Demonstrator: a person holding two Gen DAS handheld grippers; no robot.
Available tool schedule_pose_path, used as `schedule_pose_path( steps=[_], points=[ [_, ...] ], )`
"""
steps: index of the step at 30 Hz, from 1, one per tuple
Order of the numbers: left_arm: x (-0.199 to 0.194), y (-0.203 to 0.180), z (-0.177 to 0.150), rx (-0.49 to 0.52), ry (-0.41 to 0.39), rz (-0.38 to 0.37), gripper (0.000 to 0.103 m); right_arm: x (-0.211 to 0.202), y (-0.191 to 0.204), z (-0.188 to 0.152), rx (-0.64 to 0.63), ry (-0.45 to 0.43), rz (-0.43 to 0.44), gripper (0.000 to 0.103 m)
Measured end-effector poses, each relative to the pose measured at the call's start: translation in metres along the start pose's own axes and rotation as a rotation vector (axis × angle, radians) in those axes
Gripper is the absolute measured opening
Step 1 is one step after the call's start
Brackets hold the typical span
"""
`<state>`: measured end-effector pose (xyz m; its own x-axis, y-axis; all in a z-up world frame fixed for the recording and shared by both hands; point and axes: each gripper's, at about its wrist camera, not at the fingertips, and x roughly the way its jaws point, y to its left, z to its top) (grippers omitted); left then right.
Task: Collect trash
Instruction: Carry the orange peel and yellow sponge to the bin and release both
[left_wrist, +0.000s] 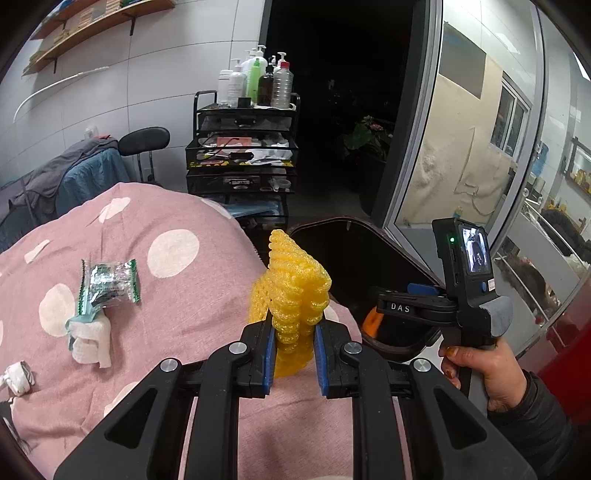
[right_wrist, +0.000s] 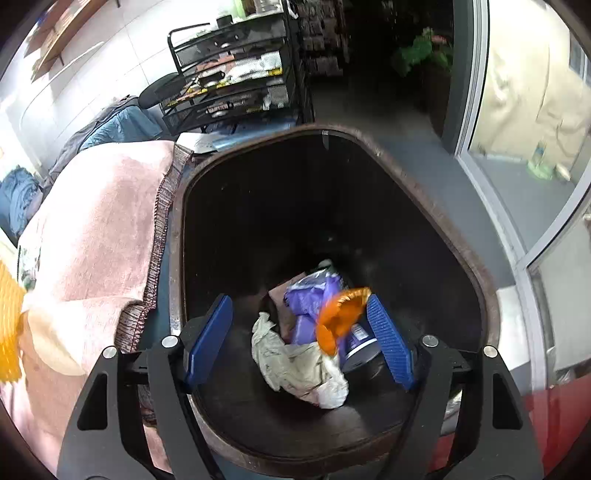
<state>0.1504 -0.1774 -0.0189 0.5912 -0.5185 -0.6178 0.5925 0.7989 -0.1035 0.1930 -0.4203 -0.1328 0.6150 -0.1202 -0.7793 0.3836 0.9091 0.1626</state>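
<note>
My left gripper (left_wrist: 295, 354) is shut on a yellow foam net (left_wrist: 291, 291) and holds it above the pink dotted blanket (left_wrist: 147, 229). A green-edged clear wrapper (left_wrist: 109, 280), a white tissue wad (left_wrist: 90, 339) and a small crumpled white scrap (left_wrist: 18, 376) lie on the blanket to the left. My right gripper (right_wrist: 299, 339) is open over the dark bin (right_wrist: 458, 240). An orange piece (right_wrist: 341, 314) is blurred in the air between its pads, free of them. In the bin lie purple packaging (right_wrist: 314, 295) and a crumpled white paper (right_wrist: 295, 362).
A black mesh cart (left_wrist: 242, 155) with bottles (left_wrist: 255, 81) stands behind the bed. A glass door (left_wrist: 461, 147) is at the right, a dark doorway in the middle. A black stool (left_wrist: 144, 140) and blue-grey clothes (left_wrist: 66, 181) are at the left.
</note>
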Motion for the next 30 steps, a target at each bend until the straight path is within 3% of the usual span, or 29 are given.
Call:
schedule_pose_path(
  steps=[16,30],
  points=[
    [0.056,-0.053,0.022,0.1,0.085,-0.107,0.018,-0.052,-0.026,-0.016,0.048,-0.1,-0.034,0.086],
    [0.104,-0.093,0.027,0.155,0.181,-0.131,0.017,-0.084,-0.063,-0.037,0.134,-0.137,-0.088,0.089]
  ],
)
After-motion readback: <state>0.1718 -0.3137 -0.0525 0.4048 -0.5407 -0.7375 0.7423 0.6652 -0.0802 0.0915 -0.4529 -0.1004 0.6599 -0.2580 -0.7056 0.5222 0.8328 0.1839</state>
